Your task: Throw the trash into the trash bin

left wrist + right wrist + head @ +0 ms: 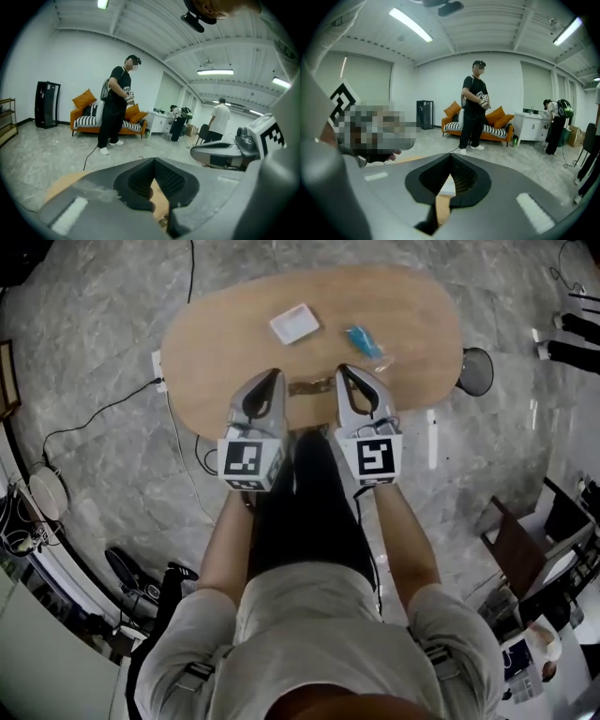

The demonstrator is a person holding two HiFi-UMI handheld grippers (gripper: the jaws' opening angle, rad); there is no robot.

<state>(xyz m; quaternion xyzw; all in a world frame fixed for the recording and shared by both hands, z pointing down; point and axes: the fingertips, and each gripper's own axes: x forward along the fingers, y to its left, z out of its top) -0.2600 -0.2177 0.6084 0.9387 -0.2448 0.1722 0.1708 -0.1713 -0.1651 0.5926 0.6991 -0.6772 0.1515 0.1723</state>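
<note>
Starting from the table's (216, 371) near edge, you have nothing picked up yet: the left gripper (275, 374) and right gripper (345, 369) both have their jaws pressed together, empty. A white paper (294, 323) lies at twelve o'clock from the left gripper, and a blue wrapper (364, 340) at one o'clock from the right. The bin (476, 371) stands on the floor at three o'clock. Open the right jaws wide before reaching, straddle the wrapper and pinch low, since thin film probably slips.
</note>
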